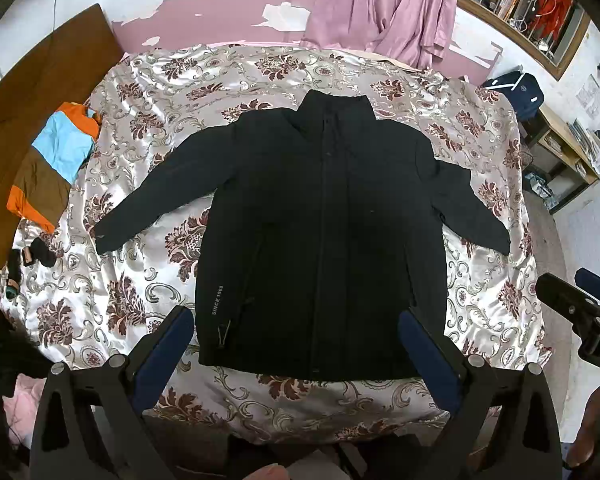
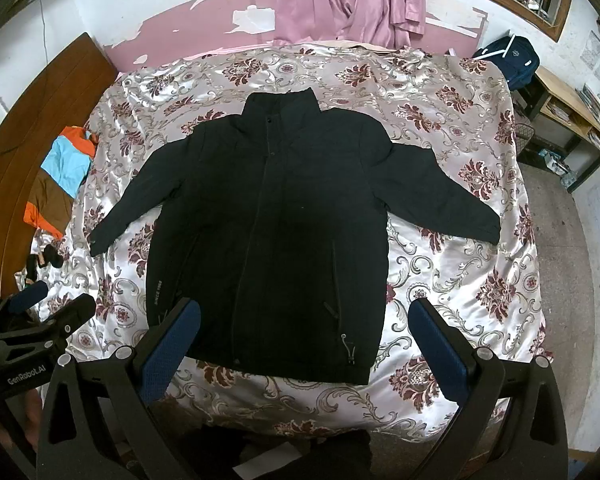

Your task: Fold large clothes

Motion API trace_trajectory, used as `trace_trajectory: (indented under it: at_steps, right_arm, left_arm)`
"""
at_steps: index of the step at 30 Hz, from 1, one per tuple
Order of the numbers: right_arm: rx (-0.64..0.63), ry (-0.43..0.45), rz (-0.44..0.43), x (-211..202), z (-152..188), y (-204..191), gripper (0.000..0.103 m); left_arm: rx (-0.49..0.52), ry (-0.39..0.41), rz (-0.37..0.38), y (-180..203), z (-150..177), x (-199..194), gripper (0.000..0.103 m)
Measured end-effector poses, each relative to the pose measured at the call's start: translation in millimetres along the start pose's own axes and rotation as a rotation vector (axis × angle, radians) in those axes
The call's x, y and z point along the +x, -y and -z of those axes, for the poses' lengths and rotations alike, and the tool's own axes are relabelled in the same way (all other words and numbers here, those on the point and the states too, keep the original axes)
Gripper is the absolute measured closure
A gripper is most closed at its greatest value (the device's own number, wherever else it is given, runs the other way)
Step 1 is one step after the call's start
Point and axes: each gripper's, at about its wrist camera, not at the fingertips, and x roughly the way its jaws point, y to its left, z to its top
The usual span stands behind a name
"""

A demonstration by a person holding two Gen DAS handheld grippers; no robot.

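A black zip-up jacket (image 1: 324, 232) lies flat, front up, on a floral satin bedspread (image 1: 148, 280), collar away from me, both sleeves spread out to the sides. It also shows in the right wrist view (image 2: 268, 232). My left gripper (image 1: 296, 320) is open and empty, held above the jacket's hem at the near edge of the bed. My right gripper (image 2: 304, 312) is open and empty, above the hem's right part. Each gripper shows at the edge of the other's view: the right one (image 1: 572, 304), the left one (image 2: 48, 300).
A folded orange, blue and brown garment (image 1: 52, 168) lies at the bed's left edge by a wooden headboard (image 1: 28, 92). Small dark items (image 1: 32, 260) lie near it. Pink curtains (image 1: 384, 8) hang behind the bed. A wooden shelf (image 1: 560, 152) and blue backpack (image 1: 516, 88) stand at the right.
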Motion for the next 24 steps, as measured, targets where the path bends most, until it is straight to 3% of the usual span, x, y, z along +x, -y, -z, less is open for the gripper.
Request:
trace_trajectory:
  at_steps: [24]
  right_arm:
    - [-0.005,0.001,0.001,-0.2,-3.2,-2.7,0.001]
  left_arm:
    - [-0.002,-0.001,0.003,-0.2,-0.1,0.0,0.000]
